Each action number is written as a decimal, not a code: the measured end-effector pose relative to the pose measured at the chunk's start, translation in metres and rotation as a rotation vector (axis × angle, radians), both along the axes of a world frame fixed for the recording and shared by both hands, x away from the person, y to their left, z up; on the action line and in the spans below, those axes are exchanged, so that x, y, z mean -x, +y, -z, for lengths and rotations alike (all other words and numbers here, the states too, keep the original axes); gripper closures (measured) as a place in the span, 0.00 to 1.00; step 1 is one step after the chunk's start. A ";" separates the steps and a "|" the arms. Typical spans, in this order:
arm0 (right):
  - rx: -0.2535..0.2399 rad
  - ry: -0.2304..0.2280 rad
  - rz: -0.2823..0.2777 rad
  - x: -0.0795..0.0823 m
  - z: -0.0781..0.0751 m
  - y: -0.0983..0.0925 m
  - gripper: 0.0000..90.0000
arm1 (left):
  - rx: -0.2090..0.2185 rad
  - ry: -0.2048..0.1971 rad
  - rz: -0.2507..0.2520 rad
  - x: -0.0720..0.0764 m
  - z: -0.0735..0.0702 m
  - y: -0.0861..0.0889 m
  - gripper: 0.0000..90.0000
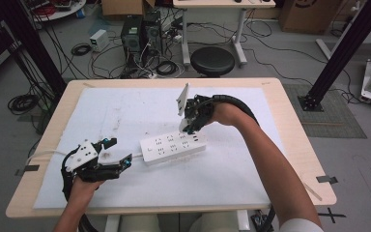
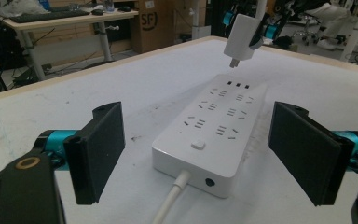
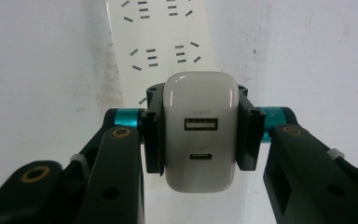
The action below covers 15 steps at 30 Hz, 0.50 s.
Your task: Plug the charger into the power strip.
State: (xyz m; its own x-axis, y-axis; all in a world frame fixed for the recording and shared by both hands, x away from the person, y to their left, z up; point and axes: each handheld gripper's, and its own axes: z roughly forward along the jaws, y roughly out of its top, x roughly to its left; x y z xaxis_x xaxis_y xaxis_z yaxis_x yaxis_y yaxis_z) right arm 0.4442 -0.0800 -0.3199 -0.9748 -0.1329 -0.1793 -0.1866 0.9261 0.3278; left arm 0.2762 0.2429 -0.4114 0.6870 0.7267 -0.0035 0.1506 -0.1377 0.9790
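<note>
My left tool (image 2: 196,154) is closest to the lens, down at the near left of the counter (image 1: 290,111), with its jaws spread wide and gripping nothing. Through the left gripper view the gap between them frames the near end of the strip (image 2: 212,135).

Count-wise: one power strip, one charger (image 3: 200,128), two tools, one white mat (image 1: 125,111) covering most of the counter.

The strip (image 1: 173,145) lies flat around the middle of the mat, long axis running roughly left to right in the high view, slightly tilted up toward the right. Its cord (image 2: 170,203) comes out the end nearest my left tool. It's white, with two rows of sockets, a small square button near the cord end and three small dark ports at the far end.

My right tool (image 3: 200,133) is pinching the charger by its sides. The charger is a white rounded block with two ports on its back face, prongs aimed down at the strip (image 3: 161,37), hanging just above its far end, not touching.
</note>
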 end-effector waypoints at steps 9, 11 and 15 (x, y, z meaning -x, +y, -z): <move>0.050 0.013 -0.044 -0.008 0.019 0.011 0.70 | -0.008 0.007 -0.004 -0.002 0.002 0.004 0.21; 0.054 0.015 -0.049 -0.008 0.023 0.013 0.70 | -0.006 0.006 -0.003 -0.003 0.003 0.004 0.21; 0.060 0.015 -0.059 -0.010 0.027 0.016 0.70 | -0.005 0.007 -0.003 -0.003 0.003 0.004 0.21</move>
State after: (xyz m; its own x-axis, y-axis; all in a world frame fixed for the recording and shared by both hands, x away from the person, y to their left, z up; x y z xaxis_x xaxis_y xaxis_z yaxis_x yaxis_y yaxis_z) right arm 0.4541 -0.0635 -0.3469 -0.9674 -0.2004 -0.1548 -0.2371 0.9317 0.2751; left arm 0.2792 0.2469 -0.4144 0.6848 0.7288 -0.0049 0.1582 -0.1420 0.9771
